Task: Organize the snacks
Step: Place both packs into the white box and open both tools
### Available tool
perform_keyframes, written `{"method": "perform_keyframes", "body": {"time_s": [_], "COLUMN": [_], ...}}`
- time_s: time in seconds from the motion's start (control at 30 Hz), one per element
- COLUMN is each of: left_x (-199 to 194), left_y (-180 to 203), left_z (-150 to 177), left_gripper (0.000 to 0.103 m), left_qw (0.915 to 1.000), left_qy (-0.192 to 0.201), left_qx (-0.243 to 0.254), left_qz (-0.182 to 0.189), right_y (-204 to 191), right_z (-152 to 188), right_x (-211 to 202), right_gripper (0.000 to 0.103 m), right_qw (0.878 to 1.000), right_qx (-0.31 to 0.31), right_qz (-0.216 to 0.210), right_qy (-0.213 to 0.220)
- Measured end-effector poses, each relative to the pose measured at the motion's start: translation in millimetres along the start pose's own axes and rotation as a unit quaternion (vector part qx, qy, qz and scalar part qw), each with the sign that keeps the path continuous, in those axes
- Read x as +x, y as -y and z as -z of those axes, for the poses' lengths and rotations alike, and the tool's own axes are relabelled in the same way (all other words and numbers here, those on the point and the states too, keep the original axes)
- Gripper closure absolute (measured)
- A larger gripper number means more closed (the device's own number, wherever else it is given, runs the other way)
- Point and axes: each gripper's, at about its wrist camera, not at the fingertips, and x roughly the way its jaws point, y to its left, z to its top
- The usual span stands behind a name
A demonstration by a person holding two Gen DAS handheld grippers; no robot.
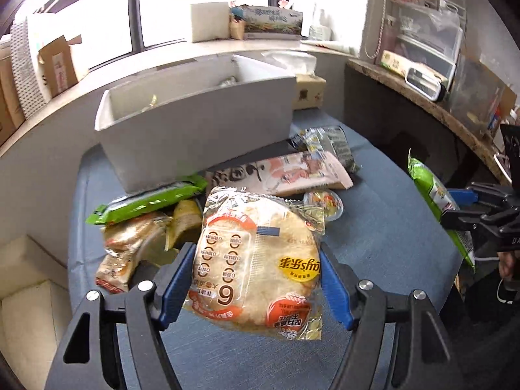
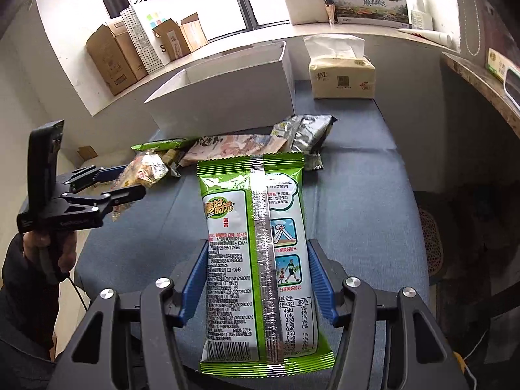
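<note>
Left gripper (image 1: 255,279) jaws grasping round glossy rice-cracker pack (image 1: 256,263); right gripper (image 2: 256,279) jaws grasping flat green seaweed packet (image 2: 260,260).

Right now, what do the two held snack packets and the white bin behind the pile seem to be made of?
Rice cracker packet: thin clear glossy plastic film; the crackers show through and it glints.
Green seaweed packet: printed plastic film, likely foil-lined; a shiny silver back seam runs down it.
White bin: looks like matte rigid plastic or coated board; flat, dull walls, so I cannot tell which.
</note>
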Motion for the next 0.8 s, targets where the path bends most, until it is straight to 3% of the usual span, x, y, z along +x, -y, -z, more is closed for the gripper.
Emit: {"method": "perform_keyframes", "body": {"time_s": [0.2, 0.37, 0.6, 0.8], "left_x": [-48, -55, 0, 53], "left_y": [-39, -63, -99, -125], "left_z": [-51, -108, -188, -206], "left_gripper": [0.027, 0.027, 0.027, 0.026], "left_qw": [0.9952, 0.9896, 0.9885, 0.9873], "left_qy": [0.068, 0.108, 0.098, 0.086], "left_qx": [-0.067, -0.085, -0.092, -0.102], "left_qz": [-0.024, -0.043, -0.071, -0.086], "right_y": [-24, -42, -56, -58], "right_z": [-63, -133, -233, -281], "right_x": [1, 8, 56, 110], "right_gripper": [0.040, 0.040, 0.040, 0.040], "right_qw": [0.998, 0.993, 0.993, 0.996], "right_qx": [-0.046, -0.075, -0.051, -0.031], "right_qz": [-0.019, -0.036, -0.053, -0.047], "right_qy": [0.047, 0.088, 0.094, 0.071]}}
